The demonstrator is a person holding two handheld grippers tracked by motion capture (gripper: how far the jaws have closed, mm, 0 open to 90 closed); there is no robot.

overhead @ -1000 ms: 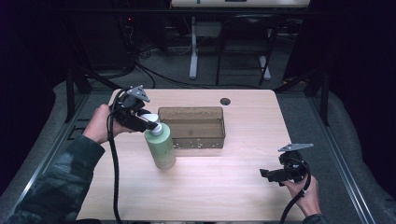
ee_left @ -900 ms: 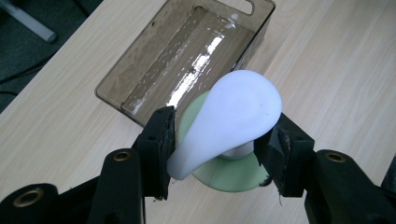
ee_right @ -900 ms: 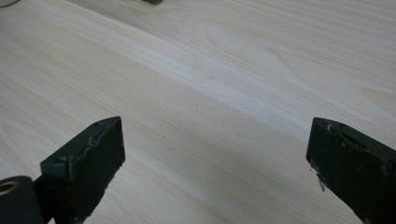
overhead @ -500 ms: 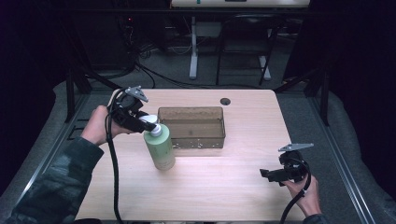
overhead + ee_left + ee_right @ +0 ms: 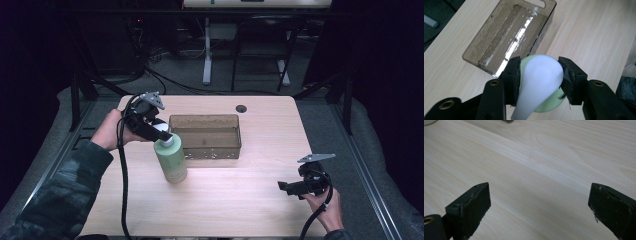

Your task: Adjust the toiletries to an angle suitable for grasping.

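Fingers [image 5: 564, 75] pinch bottle cap [image 5: 541, 75] | pale wood table [image 5: 250, 200] (dark room)

the pale wooden worktop [image 5: 240, 200] is lit brightly from above against dark surroundings, glare streaks the clear brown plastic bin [image 5: 509, 37], and the near black claws blur.

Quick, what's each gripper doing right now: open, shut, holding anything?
Left gripper: shut on the white pump head of the green bottle.
Right gripper: open, holding nothing, above the bare table.
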